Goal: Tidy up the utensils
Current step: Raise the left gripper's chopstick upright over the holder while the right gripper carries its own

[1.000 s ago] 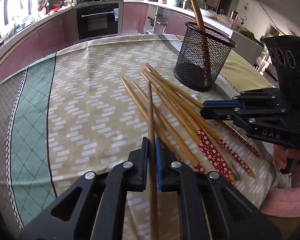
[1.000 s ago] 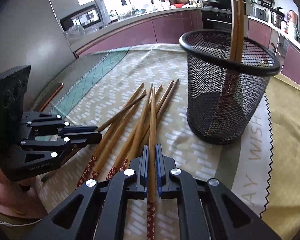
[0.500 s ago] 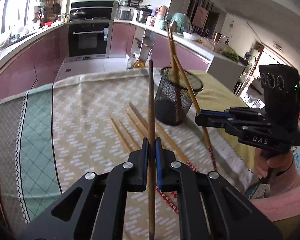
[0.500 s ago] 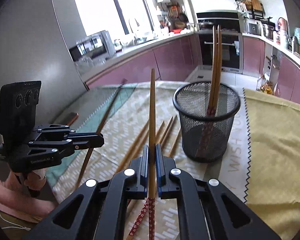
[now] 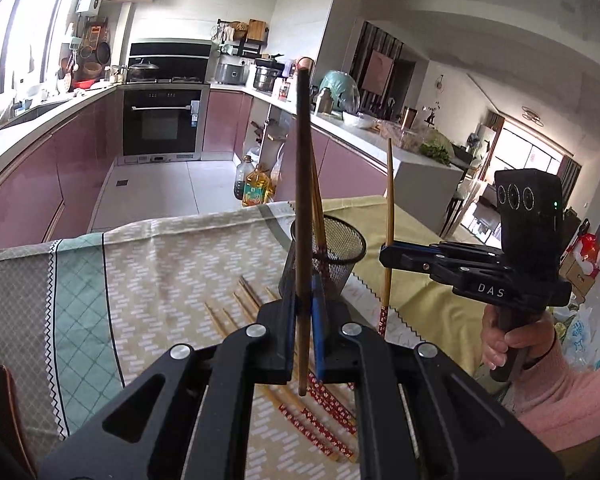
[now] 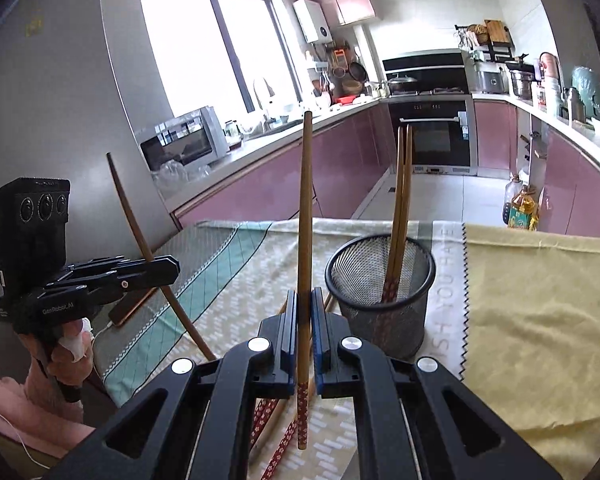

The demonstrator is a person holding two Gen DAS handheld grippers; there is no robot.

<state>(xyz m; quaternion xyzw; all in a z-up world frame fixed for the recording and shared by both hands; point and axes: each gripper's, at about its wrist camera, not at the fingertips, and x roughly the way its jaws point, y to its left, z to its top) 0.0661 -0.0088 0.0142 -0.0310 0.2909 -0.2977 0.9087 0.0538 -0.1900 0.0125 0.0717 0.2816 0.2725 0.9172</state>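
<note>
While each gripper pinches one upright chopstick, the mesh cup [image 6: 380, 288] sits just ahead-right of the right gripper [image 6: 305, 340] — nearer than the left gripper [image 5: 305, 320] — shafts near-vertical.

The right gripper [image 6: 305, 320] at bottom centre clamps an upright chopstick [image 6: 305, 216]; right of it, a mesh cup [image 6: 380, 292] holds two chopsticks [image 6: 401, 200]; the left gripper [image 6: 156, 266] at left grips another.
</note>
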